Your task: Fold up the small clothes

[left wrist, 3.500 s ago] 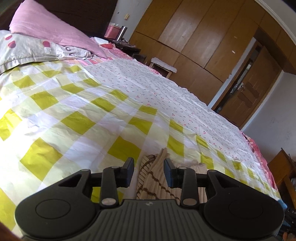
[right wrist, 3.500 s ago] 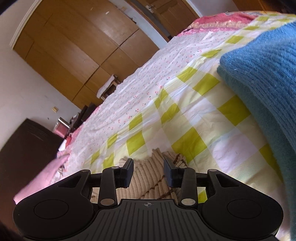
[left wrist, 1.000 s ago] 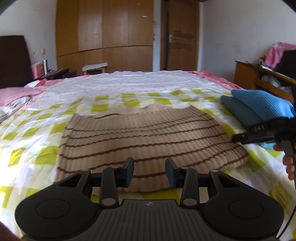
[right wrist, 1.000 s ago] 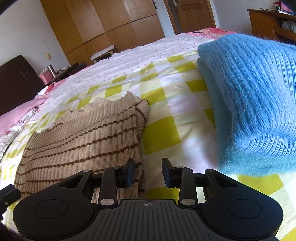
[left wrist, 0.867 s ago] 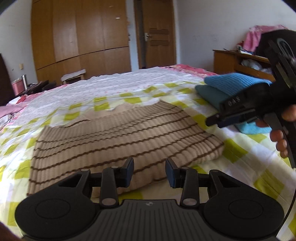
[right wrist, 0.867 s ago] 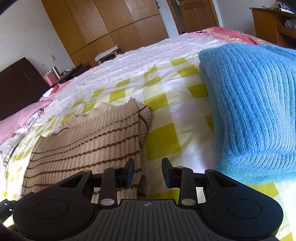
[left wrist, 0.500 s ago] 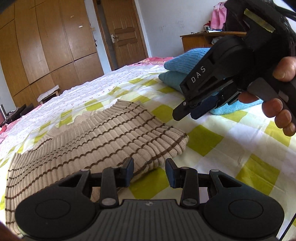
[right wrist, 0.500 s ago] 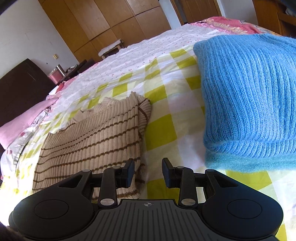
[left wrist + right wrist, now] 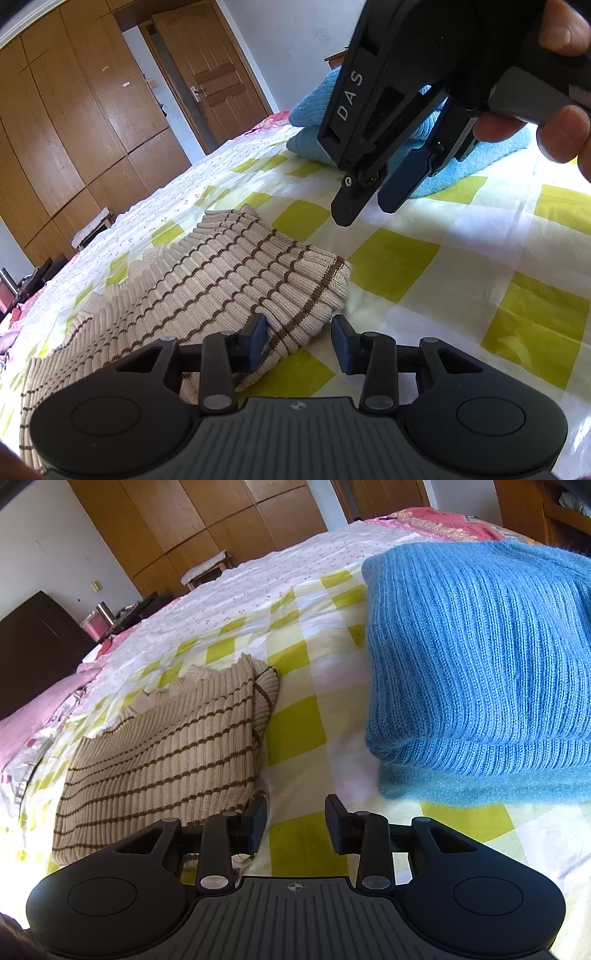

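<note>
1. The striped top (image 9: pixel 207 280) lies flat on the checked bedspread (image 9: pixel 461 258), filling the lower left of both views. It is folded into a broad band, its rounded right-hand end near the centre of the left wrist view.

2. The left gripper (image 9: pixel 298 341) has swung round from facing the top's long edge a second ago to sit at that right-hand end. The knit's corner now lies between its fingers, which are parted and not pinching it.

3. The right gripper (image 9: pixel 294 823) has hardly shifted. Its fingers stand apart over bare bedspread, the top's edge just beside its left finger (image 9: pixel 256 821), with nothing between them. From the left wrist view it hangs in the upper right (image 9: pixel 364 201), above the cloth and clear of it, a hand (image 9: pixel 554 110) wrapped round its handle.

4. Both tools now crowd the same end, so I'd judge the next fold starts here, carrying this end across the band.

5. A folded blue knit stack (image 9: pixel 480 664) sits at right, apart from the top. Wardrobes (image 9: pixel 74 129) and a door (image 9: pixel 210 85) stand behind.
</note>
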